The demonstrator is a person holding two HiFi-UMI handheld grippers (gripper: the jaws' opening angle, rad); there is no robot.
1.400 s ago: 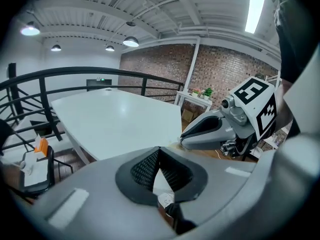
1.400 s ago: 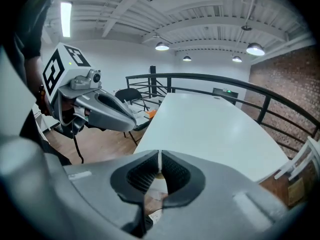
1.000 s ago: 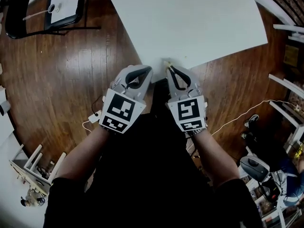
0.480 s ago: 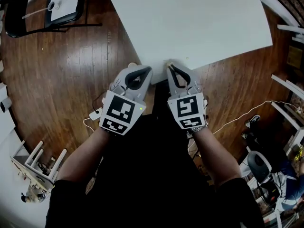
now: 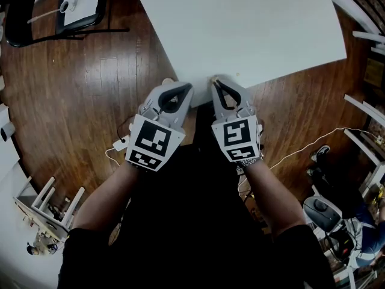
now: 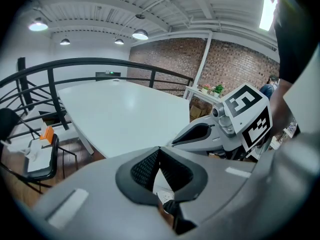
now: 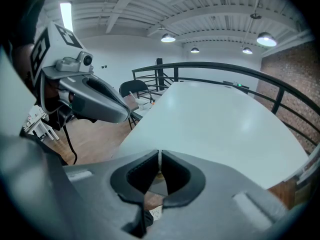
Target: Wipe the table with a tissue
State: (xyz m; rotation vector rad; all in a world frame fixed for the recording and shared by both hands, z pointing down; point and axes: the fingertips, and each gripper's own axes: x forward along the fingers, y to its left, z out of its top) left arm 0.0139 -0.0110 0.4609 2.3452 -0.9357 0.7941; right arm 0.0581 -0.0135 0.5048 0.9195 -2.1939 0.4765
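The white table (image 5: 240, 23) fills the upper middle of the head view, and no tissue shows on it in any view. My left gripper (image 5: 168, 83) hovers at the table's near corner, shut with nothing between its jaws. My right gripper (image 5: 213, 80) is beside it, just over the near edge, also shut and empty. In the left gripper view the pads meet at the left gripper's tips (image 6: 160, 148), with the table (image 6: 125, 114) ahead and the right gripper (image 6: 210, 134) at the right. In the right gripper view the right gripper's tips (image 7: 159, 155) touch before the table (image 7: 215, 119).
A black chair (image 5: 36, 17) holding white papers and an orange thing stands on the wooden floor (image 5: 90, 101) at the far left. White shelves (image 5: 367, 131) and a cable line the right side. A black railing (image 6: 100, 64) runs behind the table.
Both grippers have crept slightly forward toward the table's near edge and stay shut. Nothing else has visibly moved.
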